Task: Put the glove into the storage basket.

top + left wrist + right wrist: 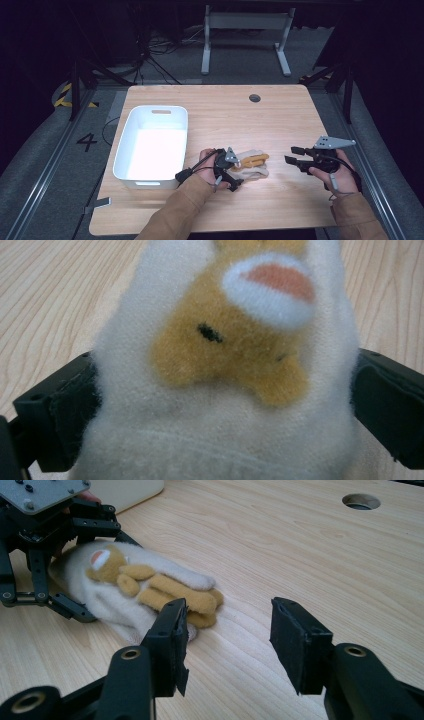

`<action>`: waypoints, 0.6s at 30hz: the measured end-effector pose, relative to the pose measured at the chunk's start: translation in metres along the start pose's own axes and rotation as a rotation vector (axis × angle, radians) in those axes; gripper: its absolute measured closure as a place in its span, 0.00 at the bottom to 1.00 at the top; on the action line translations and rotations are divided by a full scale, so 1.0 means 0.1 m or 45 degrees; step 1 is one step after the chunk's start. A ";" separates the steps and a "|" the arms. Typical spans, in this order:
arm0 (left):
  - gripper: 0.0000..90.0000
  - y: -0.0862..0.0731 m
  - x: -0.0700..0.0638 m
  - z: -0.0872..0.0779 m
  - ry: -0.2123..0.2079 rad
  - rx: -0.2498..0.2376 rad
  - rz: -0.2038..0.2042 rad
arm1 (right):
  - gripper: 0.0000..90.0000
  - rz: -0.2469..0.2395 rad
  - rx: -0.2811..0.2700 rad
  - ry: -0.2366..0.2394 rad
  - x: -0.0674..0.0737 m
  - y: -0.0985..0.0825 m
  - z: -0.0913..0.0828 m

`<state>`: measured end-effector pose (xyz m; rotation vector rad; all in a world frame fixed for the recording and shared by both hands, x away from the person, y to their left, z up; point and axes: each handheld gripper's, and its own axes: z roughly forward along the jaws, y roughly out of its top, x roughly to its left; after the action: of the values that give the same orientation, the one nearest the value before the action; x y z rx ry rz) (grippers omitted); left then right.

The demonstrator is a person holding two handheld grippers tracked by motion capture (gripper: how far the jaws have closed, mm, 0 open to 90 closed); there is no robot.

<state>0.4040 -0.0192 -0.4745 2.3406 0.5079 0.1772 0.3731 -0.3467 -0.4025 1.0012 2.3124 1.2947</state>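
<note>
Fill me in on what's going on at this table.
A person works at a wooden table with a gripper in each hand. The left gripper has its jaws wide around a white and tan plush toy lying flat on the table; whether the pads press on it is hard to tell. The right gripper is open, empty, and pointed at the toy from the side. A white bin sits to the left.

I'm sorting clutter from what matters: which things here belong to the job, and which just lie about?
In the job:
- plush toy
- left gripper, jaws around the toy
- white bin, likely

Just there:
- right gripper, open, apart
- table
</note>
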 end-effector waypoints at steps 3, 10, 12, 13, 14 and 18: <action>0.01 0.00 0.00 0.00 0.004 -0.002 -0.003 | 0.56 0.000 -0.002 -0.001 0.00 0.00 0.00; 0.29 -0.04 0.05 -0.07 0.045 -0.087 -0.062 | 0.56 0.002 0.000 0.000 0.01 0.00 0.00; 0.40 -0.05 0.06 -0.08 0.050 -0.097 -0.069 | 0.56 0.003 -0.001 -0.001 0.01 0.00 0.00; 0.44 -0.06 0.06 -0.08 0.052 -0.106 -0.071 | 0.56 0.003 -0.003 -0.001 0.01 0.00 0.00; 0.48 -0.06 0.06 -0.09 0.065 -0.107 -0.086 | 0.56 0.003 -0.004 -0.001 0.01 0.00 0.00; 0.61 -0.04 0.05 -0.10 0.086 -0.095 -0.102 | 0.56 0.002 -0.007 -0.001 0.00 0.00 0.00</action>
<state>0.4047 -0.0085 -0.4702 2.2440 0.6168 0.2343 0.3730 -0.3461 -0.4023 1.0021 2.3063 1.3004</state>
